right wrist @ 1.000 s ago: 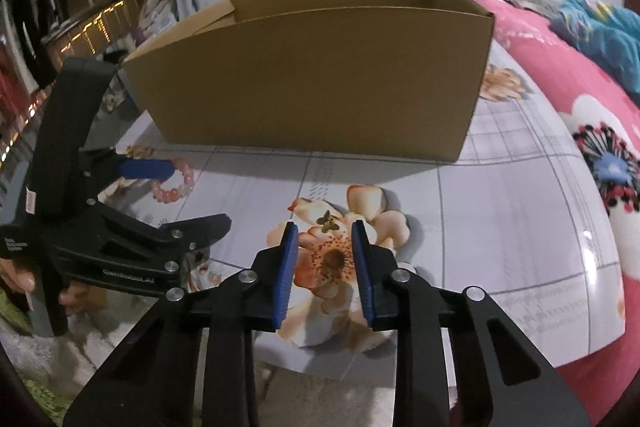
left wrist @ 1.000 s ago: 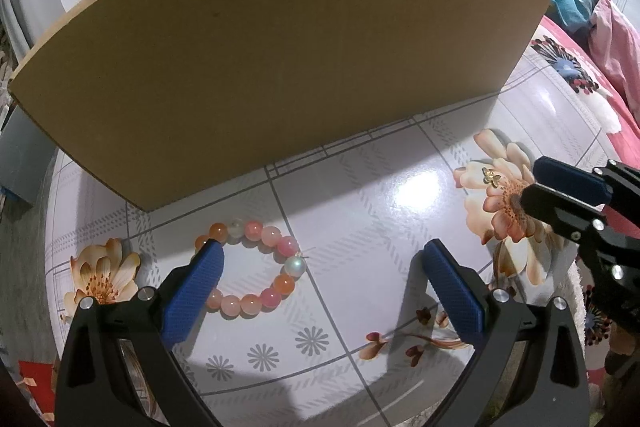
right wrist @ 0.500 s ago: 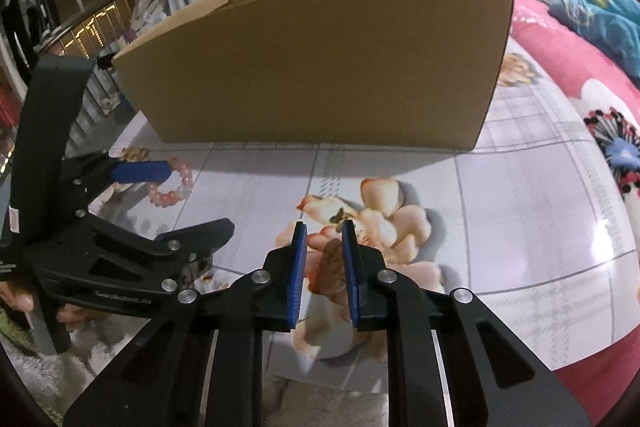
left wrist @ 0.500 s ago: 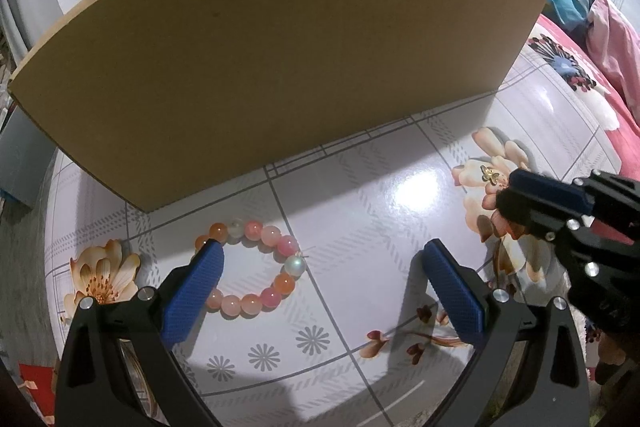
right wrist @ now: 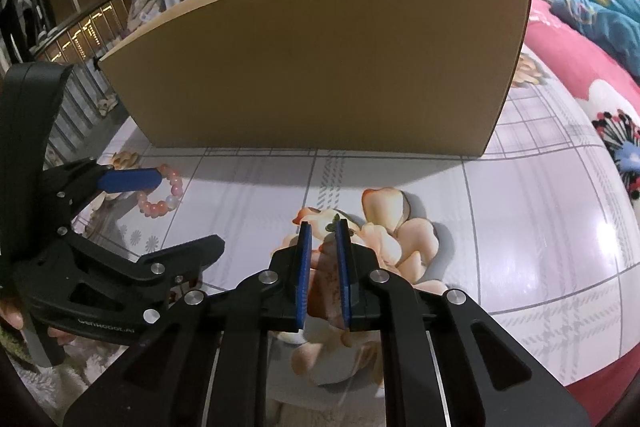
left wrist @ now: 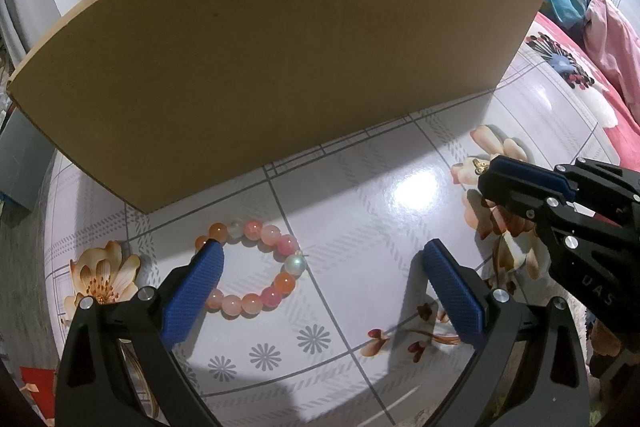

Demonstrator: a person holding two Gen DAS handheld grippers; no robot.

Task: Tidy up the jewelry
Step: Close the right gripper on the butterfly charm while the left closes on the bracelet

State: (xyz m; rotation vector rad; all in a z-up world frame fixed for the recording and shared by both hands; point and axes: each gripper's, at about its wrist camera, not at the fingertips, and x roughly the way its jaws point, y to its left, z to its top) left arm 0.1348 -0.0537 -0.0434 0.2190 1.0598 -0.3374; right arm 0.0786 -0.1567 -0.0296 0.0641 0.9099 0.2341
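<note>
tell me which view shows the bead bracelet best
The left wrist view. There the bead bracelet lies close below the camera on the table, nearly the whole ring of pink and orange beads visible, only its left edge hidden by a claw finger. The right wrist view shows it small at the left edge, partly covered by the left claw.

"UAS" on right claw (left wrist: 486, 171)

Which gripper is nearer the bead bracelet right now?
Left. The left gripper hangs open right over the bracelet; the right gripper, jaws closing, is well off to its right, at a small gold piece.
</note>
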